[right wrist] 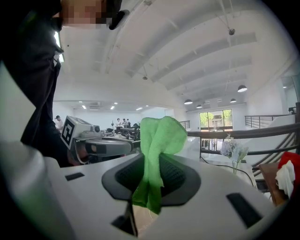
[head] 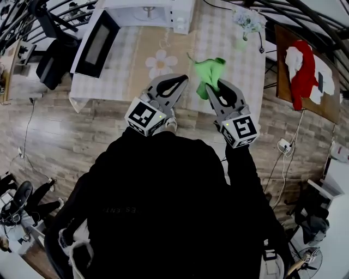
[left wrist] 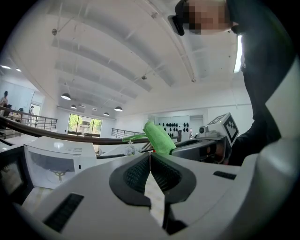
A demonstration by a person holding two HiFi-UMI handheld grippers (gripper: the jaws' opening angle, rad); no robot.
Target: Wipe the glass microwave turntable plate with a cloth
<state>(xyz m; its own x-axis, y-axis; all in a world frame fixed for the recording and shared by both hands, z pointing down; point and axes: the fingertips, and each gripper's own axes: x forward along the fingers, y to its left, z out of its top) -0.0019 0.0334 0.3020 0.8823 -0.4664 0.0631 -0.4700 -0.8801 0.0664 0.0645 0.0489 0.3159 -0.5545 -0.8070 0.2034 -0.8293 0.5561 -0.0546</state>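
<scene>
Both grippers are raised in front of the person, above the near edge of the table (head: pixel 229 49). My right gripper (head: pixel 211 86) is shut on a green cloth (head: pixel 210 73), which sticks up between its jaws (right wrist: pixel 158 136). Beside it, my left gripper (head: pixel 184 79) is shut with nothing in it, its jaws meeting (left wrist: pixel 150 157). The white microwave (head: pixel 180 13) stands at the table's far side with its door (head: pixel 97 42) swung open to the left. Inside its cavity a round glass plate (head: pixel 148 11) shows faintly, also seen in the left gripper view (left wrist: pixel 57 165).
The table wears a checked cover with a flower print (head: pixel 161 62). A small vase of flowers (head: pixel 245 22) stands at the far right of it. A brown side table with red and white items (head: pixel 302 65) is to the right. Cables and a socket strip (head: pixel 283 146) lie on the floor.
</scene>
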